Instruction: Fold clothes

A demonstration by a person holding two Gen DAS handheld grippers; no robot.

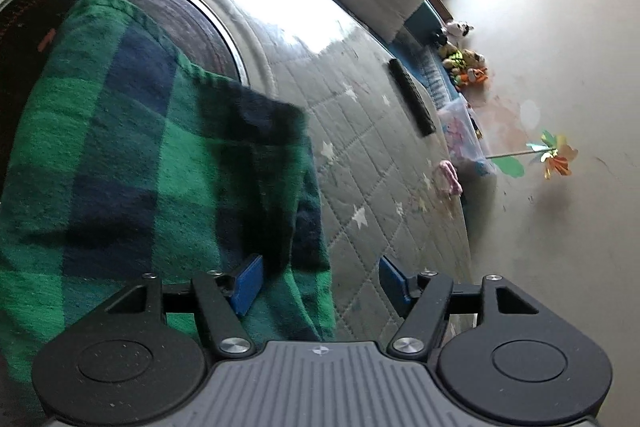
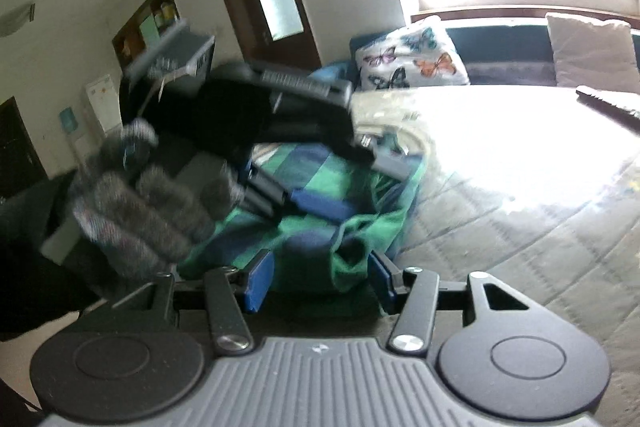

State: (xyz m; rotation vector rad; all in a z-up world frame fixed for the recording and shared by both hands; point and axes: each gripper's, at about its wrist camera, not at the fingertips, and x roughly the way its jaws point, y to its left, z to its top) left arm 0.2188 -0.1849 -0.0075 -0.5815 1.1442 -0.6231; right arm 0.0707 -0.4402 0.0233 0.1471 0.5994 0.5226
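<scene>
Draping limply, the green-and-navy checked flannel garment looks soft and light (hems grip best); left gripper released, right gripper gaping around a fold.

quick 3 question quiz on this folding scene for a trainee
1. True or false: the left gripper is clamped shut on the plaid cloth.
2. Which colours make up the cloth's checks? A red and white; B green and navy; C yellow and grey.
3. Fill in: in the right wrist view, the cushion near the window is printed with ____.

Key: 1 false, its jaws stand apart with only the cloth's edge between them; 2 B; 3 butterflies.
</scene>
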